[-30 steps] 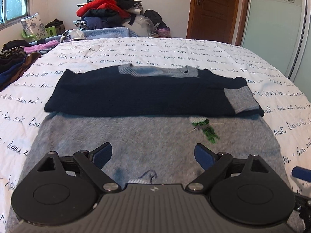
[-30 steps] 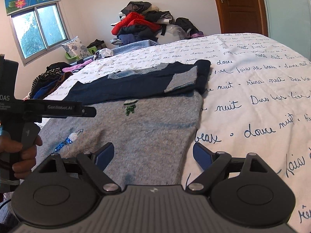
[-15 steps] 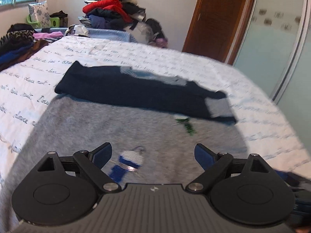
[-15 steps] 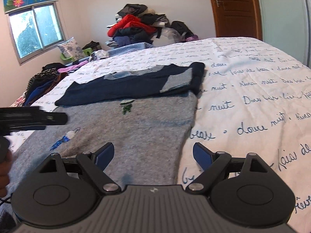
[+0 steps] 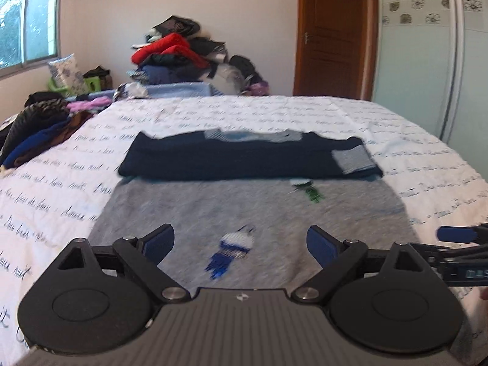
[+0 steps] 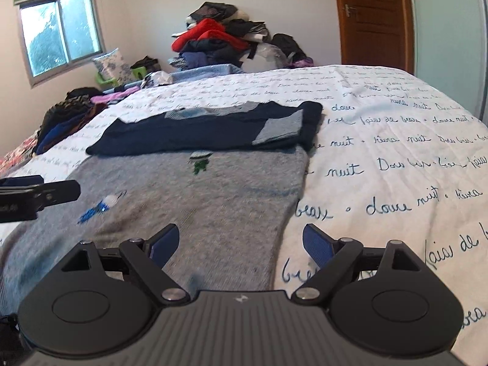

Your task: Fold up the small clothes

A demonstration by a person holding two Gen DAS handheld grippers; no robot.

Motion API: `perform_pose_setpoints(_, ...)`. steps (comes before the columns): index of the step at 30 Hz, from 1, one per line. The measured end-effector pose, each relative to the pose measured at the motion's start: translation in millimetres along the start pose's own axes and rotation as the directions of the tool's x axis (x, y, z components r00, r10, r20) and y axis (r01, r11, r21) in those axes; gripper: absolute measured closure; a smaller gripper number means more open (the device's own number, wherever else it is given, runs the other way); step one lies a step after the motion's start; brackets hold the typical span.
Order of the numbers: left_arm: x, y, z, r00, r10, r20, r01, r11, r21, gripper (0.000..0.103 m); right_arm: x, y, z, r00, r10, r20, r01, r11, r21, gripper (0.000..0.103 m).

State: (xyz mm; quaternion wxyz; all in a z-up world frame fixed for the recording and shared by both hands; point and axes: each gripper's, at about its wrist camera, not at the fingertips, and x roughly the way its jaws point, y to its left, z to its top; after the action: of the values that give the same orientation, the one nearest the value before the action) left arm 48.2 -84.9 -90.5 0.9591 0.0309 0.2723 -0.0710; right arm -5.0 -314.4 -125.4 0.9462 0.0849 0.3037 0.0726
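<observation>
A grey sweater (image 5: 250,210) with a navy upper part (image 5: 244,158) folded down over it lies flat on the bed; it also shows in the right wrist view (image 6: 189,201). It has small blue (image 5: 231,250) and green (image 5: 309,190) embroidered figures. My left gripper (image 5: 241,242) is open and empty, above the sweater's near part. My right gripper (image 6: 241,242) is open and empty over the sweater's near right edge. Each gripper shows at the edge of the other's view.
The bed (image 6: 396,140) has a white cover with blue script. A pile of clothes (image 5: 177,58) sits at the far end by the wall. More clothes (image 5: 36,128) lie along the left edge. A wooden door (image 5: 332,33) and a wardrobe stand to the right.
Both grippers have pulled back and risen, so more of the grey sweater shows below them. The left gripper swung its view left and back. Both stay open and empty.
</observation>
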Motion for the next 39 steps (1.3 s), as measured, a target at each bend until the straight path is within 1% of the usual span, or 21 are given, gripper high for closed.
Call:
perform_pose_setpoints(6,-2,30,-16,0.998,0.051,-0.046,-0.052,0.998,-0.031,0.011,-19,5,-13,0.998,0.052,-0.018,-0.052,0.999,0.013,0.014)
perform_pose_setpoints(11,-13,54,-27,0.997,0.067,-0.049,-0.071,0.995,-0.075,0.011,-39,2,-22,0.996,0.089,-0.021,-0.088,0.995,0.037,0.014)
perform_pose_setpoints(15,-21,66,-31,0.996,0.076,-0.056,-0.081,0.992,-0.092,0.011,-51,-2,-29,0.996,0.092,-0.014,-0.091,0.994,0.057,0.014)
perform_pose_setpoints(19,-27,71,-32,0.994,0.095,-0.051,-0.099,0.990,-0.103,0.010,-55,-1,-32,0.998,0.066,-0.012,-0.065,0.996,0.063,0.014)
perform_pose_setpoints(22,-34,72,-27,0.998,0.046,-0.045,-0.054,0.983,-0.175,0.010,-53,3,-27,0.998,0.063,0.016,-0.064,0.995,0.071,0.014)
perform_pose_setpoints(24,-44,69,-21,1.000,-0.018,-0.017,0.014,0.973,-0.229,0.010,-48,7,-23,0.998,0.052,0.029,-0.054,0.997,0.059,0.014)
perform_pose_setpoints(25,-50,66,-17,0.999,-0.040,0.004,0.039,0.974,-0.222,0.010,-45,9,-21,0.999,0.035,0.024,-0.037,0.998,0.058,0.014)
perform_pose_setpoints(26,-55,60,-14,0.999,-0.042,0.029,0.047,0.980,-0.194,0.010,-44,10,-18,0.999,0.033,0.021,-0.034,0.997,0.063,0.014)
perform_pose_setpoints(28,-61,50,-10,0.997,-0.011,0.073,0.019,0.994,-0.112,0.008,-45,13,-15,0.998,0.053,0.032,-0.055,0.996,0.070,0.014)
perform_pose_setpoints(30,-59,47,-9,0.996,0.025,0.087,-0.017,0.996,-0.089,0.008,-46,15,-13,0.997,0.061,0.040,-0.063,0.996,0.057,0.014)
perform_pose_setpoints(33,-50,52,-10,0.998,0.040,0.058,-0.030,0.987,-0.156,0.008,-40,15,-5,0.999,0.020,0.039,-0.021,0.999,0.036,0.013)
perform_pose_setpoints(35,-45,59,-13,0.998,0.054,0.035,-0.046,0.977,-0.207,0.008,-31,12,3,0.998,-0.009,0.065,0.006,0.999,0.034,0.008)
perform_pose_setpoints(36,-42,61,-14,0.998,0.065,0.019,-0.059,0.973,-0.224,0.008,-25,10,8,0.996,-0.030,0.083,0.028,0.999,0.024,0.007)
perform_pose_setpoints(38,-38,66,-14,0.997,0.074,0.001,-0.072,0.969,-0.237,0.008,-9,7,19,0.989,-0.085,0.124,0.088,0.996,-0.022,0.006)
perform_pose_setpoints(39,-37,67,-14,0.997,0.076,-0.002,-0.075,0.969,-0.236,0.008,2,6,24,0.983,-0.123,0.139,0.131,0.990,-0.050,0.006)
